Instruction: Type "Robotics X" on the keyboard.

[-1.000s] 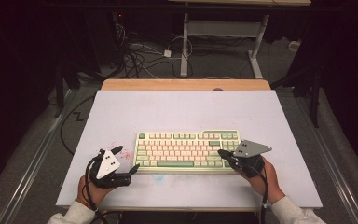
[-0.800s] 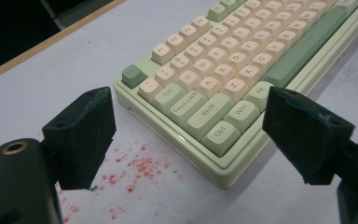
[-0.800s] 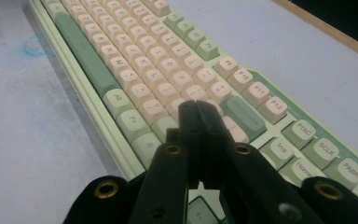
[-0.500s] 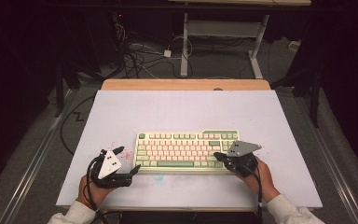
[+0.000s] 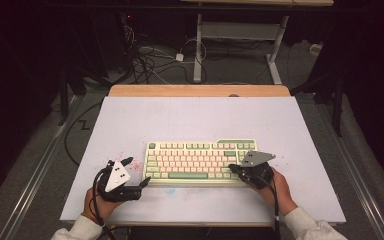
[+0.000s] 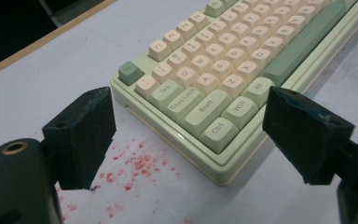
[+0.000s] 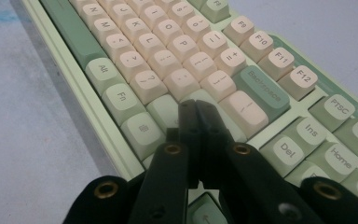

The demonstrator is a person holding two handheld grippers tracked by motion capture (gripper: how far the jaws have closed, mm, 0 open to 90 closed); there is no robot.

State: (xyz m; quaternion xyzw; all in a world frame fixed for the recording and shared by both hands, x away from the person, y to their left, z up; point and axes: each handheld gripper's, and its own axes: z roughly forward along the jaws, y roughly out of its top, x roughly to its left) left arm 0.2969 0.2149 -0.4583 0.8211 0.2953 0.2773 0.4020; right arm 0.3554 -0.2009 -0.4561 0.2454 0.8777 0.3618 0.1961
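high view: a green and cream keyboard lies flat on the pale table cover, near the front edge and a little right of centre, its long side parallel to that edge. a wooden strip borders the far side of the cover.

left gripper sits at the keyboard's near left corner, held in the person's left hand. its jaws stand wide apart with nothing between the pads. in the left gripper view the gripper frames the keyboard corner bearing the ctrl, shift and caps lock keys; neither pad touches the casing. red specks mark the cover just beside that corner, between the left jaw and the keyboard.

right gripper is over the keyboard's right end, held in the person's right hand, grey plate uppermost. in the right gripper view its jaws are pressed together, gripping nothing, and the closed tips sit low over the keys just below backspace, in the enter and shift area of the keyboard. whether the tips actually press a key cannot be told. a faint blue smear shows on the cover off the keyboard's front edge.
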